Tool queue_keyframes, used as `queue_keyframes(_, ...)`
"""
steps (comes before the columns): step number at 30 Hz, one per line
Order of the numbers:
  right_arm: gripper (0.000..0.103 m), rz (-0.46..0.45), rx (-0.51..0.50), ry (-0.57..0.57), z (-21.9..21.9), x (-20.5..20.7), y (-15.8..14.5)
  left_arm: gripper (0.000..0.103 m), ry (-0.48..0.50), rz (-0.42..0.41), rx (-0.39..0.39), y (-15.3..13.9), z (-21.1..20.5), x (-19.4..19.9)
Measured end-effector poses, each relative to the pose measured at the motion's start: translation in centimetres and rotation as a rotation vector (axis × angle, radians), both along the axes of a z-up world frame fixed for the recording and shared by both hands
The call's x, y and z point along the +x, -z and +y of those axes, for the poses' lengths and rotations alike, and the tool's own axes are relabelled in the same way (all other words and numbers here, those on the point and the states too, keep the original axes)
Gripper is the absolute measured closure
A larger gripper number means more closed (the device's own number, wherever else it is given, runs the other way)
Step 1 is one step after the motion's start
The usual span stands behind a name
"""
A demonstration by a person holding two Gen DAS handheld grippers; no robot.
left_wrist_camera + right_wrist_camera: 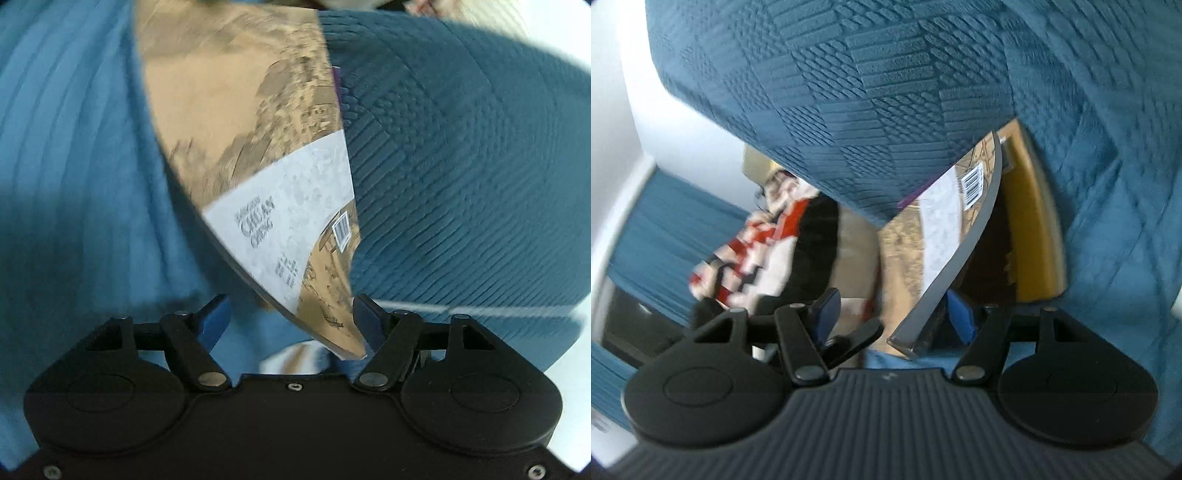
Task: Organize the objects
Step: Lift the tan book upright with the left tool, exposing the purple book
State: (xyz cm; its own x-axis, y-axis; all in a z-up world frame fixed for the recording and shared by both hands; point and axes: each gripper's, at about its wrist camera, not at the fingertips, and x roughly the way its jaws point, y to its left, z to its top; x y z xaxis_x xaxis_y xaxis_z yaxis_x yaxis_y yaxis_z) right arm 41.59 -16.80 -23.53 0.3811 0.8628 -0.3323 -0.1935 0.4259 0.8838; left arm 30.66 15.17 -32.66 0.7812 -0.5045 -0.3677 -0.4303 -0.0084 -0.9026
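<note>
A dark teal textured pillow (461, 177) fills most of the space ahead in both wrist views and lies over the far part of a tan, illustrated book (236, 122), hiding its upper right edge. The book is tilted, leaning between that pillow and a lighter blue ribbed cover (74, 166) to its left. In the right wrist view a yellow-edged book or board (1030, 229) stands just behind the tan book (942, 236), against a quilted teal cover (1108, 147). To the left there is a red, white and black patterned cloth (753, 251), blurred, near a white wall.

The left hand-held gripper (291, 314) has its jaws apart, with the book's lower corner reaching down between them; its right blue pad (364, 314) is at the book's edge, though contact cannot be told. The right hand-held gripper (894, 314) also stands apart, the book's grey spine corner lying just beside its right pad (960, 314); the left pad is clear of the book.
</note>
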Motion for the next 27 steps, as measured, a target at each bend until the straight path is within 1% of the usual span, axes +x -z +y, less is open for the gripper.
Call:
queue_keyframes(2,0.038,0.009,0.002,-0.002,0.1,-0.6,-0.2,0.037,-0.042,-0.006,-0.05,0.5,-0.2,0.0)
queue_keyframes(4,0.039,0.009,0.018,-0.033,0.2,-1.1,-0.3,0.048,-0.071,-0.011,-0.087,0.9,-0.1,0.1)
queue_keyframes(5,0.041,0.006,0.024,-0.046,0.2,-1.4,-0.3,0.058,-0.074,-0.015,-0.106,1.0,-0.2,0.3)
queue_keyframes(6,0.048,-0.003,0.031,-0.056,0.3,-1.7,-0.4,0.059,-0.057,0.006,-0.11,1.1,-0.3,0.6)
queue_keyframes(7,0.048,-0.009,0.025,-0.059,0.4,-1.9,-0.5,0.067,-0.049,0.019,-0.104,1.3,-0.3,0.8)
queue_keyframes(8,0.048,-0.013,0.011,-0.06,0.5,-2.0,-0.6,0.089,-0.062,0.009,-0.108,1.5,-0.4,0.8)
queue_keyframes(9,0.048,-0.016,0.004,-0.064,0.6,-2.0,-0.6,0.097,-0.074,0.013,-0.114,1.8,-0.4,0.9)
queue_keyframes(10,0.048,-0.012,-0.002,-0.065,0.8,-2.0,-0.5,0.097,-0.089,0.015,-0.112,1.9,-0.3,0.7)
queue_keyframes(11,0.048,0.0,-0.004,-0.056,0.9,-1.9,-0.3,0.099,-0.117,0.007,-0.094,1.7,0.0,0.6)
queue_keyframes(13,0.047,0.011,-0.002,-0.027,0.4,-1.8,-0.2,0.1,-0.15,0.0,-0.066,1.4,0.4,0.2)
queue_keyframes(14,0.047,0.007,-0.018,-0.009,0.2,-1.8,-0.2,0.1,-0.153,-0.008,-0.062,1.2,0.5,0.2)
queue_keyframes(16,0.047,-0.004,-0.08,0.033,-0.5,-1.6,-0.2,0.099,-0.133,-0.005,-0.046,1.1,0.7,0.3)
queue_keyframes(19,0.046,-0.021,-0.193,0.079,-1.2,-0.9,0.7,0.097,-0.075,0.034,0.057,0.7,0.6,0.8)
queue_keyframes(21,0.047,-0.022,-0.249,0.098,-1.5,-0.3,1.7,0.097,-0.029,0.066,0.104,0.7,0.3,1.1)
queue_keyframes(24,0.046,-0.017,-0.32,0.113,-1.3,0.6,3.2,0.097,-0.002,0.093,0.15,0.8,0.2,0.7)
queue_keyframes(25,0.047,-0.022,-0.337,0.108,-1.1,0.8,3.6,0.097,0.005,0.103,0.169,0.8,0.1,0.8)
queue_keyframes(27,0.046,-0.02,-0.363,0.087,-0.6,1.1,4.3,0.097,0.011,0.11,0.182,0.9,0.0,0.8)
